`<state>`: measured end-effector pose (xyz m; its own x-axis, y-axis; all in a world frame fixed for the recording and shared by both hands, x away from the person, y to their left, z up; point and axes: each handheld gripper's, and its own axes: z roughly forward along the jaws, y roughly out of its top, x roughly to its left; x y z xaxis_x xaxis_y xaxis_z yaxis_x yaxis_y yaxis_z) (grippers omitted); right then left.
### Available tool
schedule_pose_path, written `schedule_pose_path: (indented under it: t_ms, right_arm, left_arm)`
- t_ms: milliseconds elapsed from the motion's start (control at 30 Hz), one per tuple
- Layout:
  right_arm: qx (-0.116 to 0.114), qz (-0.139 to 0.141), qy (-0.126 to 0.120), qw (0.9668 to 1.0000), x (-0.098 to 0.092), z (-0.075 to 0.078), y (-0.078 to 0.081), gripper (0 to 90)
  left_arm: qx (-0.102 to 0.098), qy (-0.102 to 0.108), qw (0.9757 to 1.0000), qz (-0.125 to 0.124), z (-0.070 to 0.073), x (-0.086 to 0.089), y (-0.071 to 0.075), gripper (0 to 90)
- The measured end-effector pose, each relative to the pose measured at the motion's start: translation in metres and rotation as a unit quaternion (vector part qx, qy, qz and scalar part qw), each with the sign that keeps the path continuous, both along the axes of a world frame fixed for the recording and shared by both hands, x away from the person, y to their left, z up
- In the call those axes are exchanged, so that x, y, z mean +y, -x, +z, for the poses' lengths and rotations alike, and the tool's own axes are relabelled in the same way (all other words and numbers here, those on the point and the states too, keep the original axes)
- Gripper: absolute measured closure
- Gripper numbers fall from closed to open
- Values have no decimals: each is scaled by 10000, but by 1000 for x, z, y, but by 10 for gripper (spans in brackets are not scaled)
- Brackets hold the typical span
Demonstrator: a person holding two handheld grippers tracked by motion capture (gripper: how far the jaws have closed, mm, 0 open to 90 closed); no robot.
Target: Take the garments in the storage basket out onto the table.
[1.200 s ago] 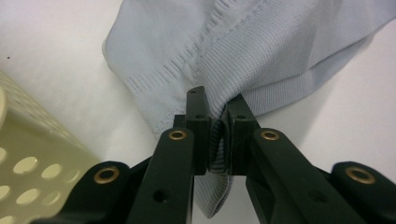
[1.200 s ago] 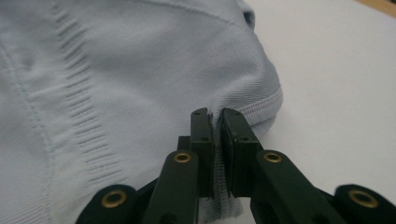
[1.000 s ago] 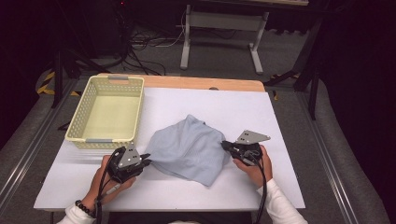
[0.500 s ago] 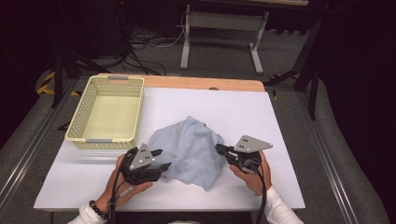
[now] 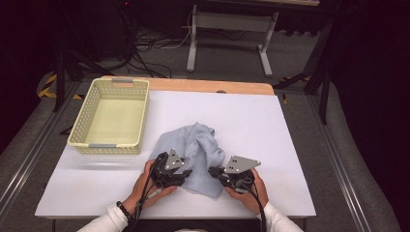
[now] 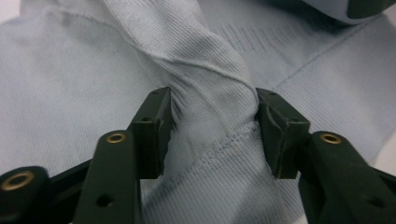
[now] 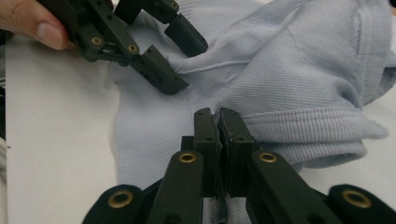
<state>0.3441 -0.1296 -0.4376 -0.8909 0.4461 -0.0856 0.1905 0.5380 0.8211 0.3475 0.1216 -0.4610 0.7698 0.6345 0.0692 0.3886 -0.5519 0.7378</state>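
Nearest to us, both hands work the near edge of a pale blue garment point(image 5: 196, 154) lying bunched on the white worktop point(image 5: 290, 145). Our right gripper point(image 7: 218, 116) has its jaws pressed together on a thin layer of the cloth beside the ribbed hem, as the right gripper view shows. Our left gripper point(image 6: 212, 123) straddles a twisted fold with a stitched seam; its jaws stand part-way spread and have just been closing, and their pads meet the fold on both sides, though we judge the hold not yet firm. In the high view the left gripper point(image 5: 181, 173) and the right gripper point(image 5: 215, 172) sit close together at the garment's near side.

We judge the step in hand to be gathering or folding the cloth. The next move calls for the left jaws to finish closing on that fold, then both hands to lift together. Farther off, to the left, a cream basket point(image 5: 80, 130) waits, well apart from the garment.
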Motion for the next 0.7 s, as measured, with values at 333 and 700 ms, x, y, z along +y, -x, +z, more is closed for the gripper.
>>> schedule_pose_path:
  t_ms: [333, 700]
  right_arm:
    - [23, 52, 199, 9998, 5, -10, -2, 835]
    - [-853, -222, -277, 9957, -12, 23, 8, 606]
  left_arm:
    - [-35, -158, 9994, -307, 3, 5, 3, 780]
    - [57, -253, 9987, -438, 6, 18, 6, 801]
